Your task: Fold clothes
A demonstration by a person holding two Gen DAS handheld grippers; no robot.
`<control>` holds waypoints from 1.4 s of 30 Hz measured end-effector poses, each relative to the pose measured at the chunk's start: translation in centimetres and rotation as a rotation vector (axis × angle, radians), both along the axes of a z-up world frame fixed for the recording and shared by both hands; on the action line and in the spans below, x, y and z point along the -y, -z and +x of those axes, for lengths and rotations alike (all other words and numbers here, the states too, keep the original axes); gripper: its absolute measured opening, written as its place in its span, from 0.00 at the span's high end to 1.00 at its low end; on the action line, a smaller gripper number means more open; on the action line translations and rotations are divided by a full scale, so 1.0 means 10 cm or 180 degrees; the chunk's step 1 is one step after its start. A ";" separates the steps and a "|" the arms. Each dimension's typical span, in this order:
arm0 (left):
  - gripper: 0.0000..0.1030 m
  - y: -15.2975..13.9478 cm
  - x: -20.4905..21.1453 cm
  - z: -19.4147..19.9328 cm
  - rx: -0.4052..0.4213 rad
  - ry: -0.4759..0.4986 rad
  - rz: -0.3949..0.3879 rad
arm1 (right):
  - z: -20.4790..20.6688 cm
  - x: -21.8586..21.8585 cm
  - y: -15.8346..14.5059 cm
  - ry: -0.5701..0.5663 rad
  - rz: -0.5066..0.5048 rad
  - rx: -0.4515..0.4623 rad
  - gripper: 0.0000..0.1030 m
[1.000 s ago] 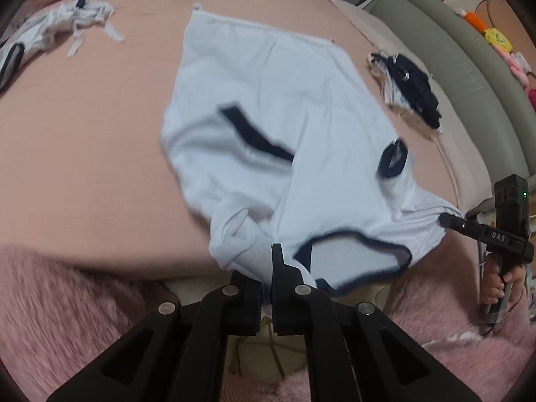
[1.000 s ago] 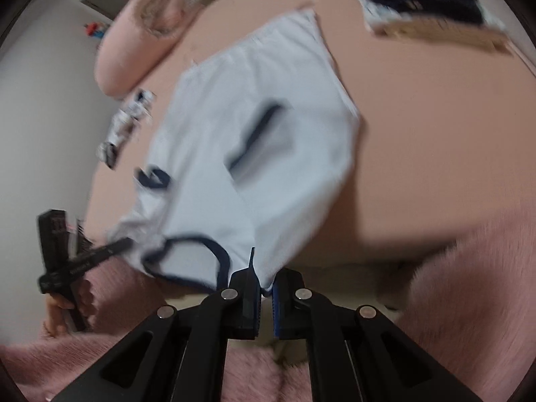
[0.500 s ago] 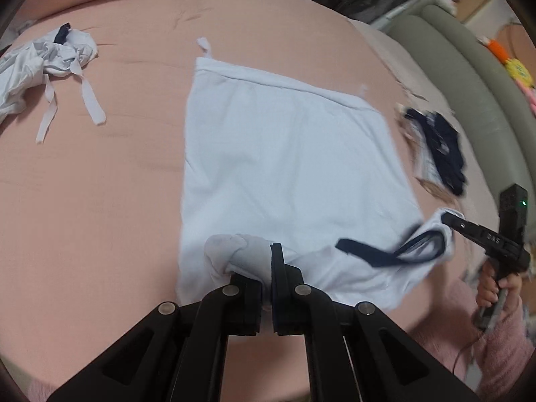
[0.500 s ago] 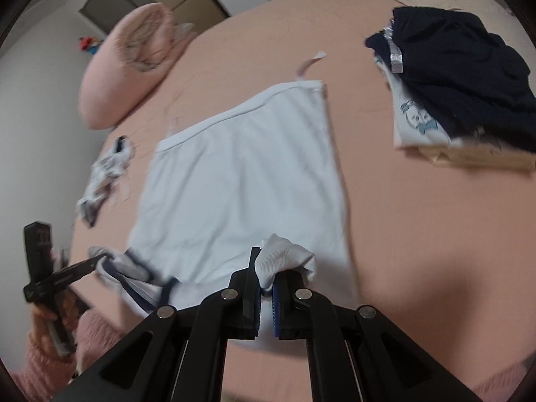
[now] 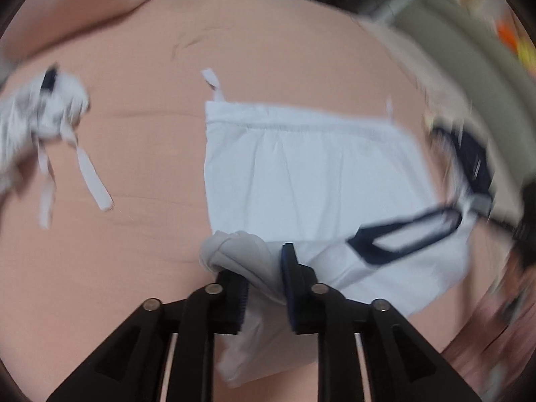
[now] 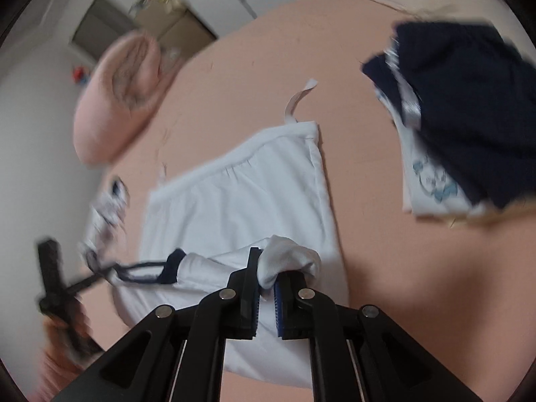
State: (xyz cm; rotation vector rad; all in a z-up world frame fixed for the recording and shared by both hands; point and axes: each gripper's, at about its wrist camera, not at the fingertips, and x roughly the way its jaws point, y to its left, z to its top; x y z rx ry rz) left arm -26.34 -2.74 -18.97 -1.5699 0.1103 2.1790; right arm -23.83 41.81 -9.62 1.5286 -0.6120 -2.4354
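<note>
Both hand-held grippers now parted since half a second ago, pink bed (image 5: 140, 154) beneath, white garment (image 5: 311, 174) folded ahead of them, its bunched corners lying loose between left hand-held gripper (image 5: 264, 288) and right hand-held gripper (image 6: 266, 296) fingers, navy trim (image 5: 402, 234) blurred, folded pile (image 6: 469, 127) right, cut off.
</note>
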 end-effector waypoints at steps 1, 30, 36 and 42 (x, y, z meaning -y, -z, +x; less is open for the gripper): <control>0.76 0.04 -0.03 0.01 0.0039 0.0082 -0.0059 | -0.04 0.05 0.05 -0.0068 0.0122 0.0061 0.92; 0.65 -0.14 0.14 0.13 -0.0753 0.0371 0.0023 | -0.02 0.26 0.24 -0.0342 0.1185 0.0041 0.91; 0.65 0.46 -0.43 -0.30 -0.0425 0.0484 -0.0516 | -0.50 0.68 0.45 -0.0627 0.0890 0.0124 0.91; 0.67 0.11 -0.09 -0.45 -0.0651 -0.0037 -0.0343 | -0.74 0.30 0.32 0.0019 0.0953 -0.0087 0.92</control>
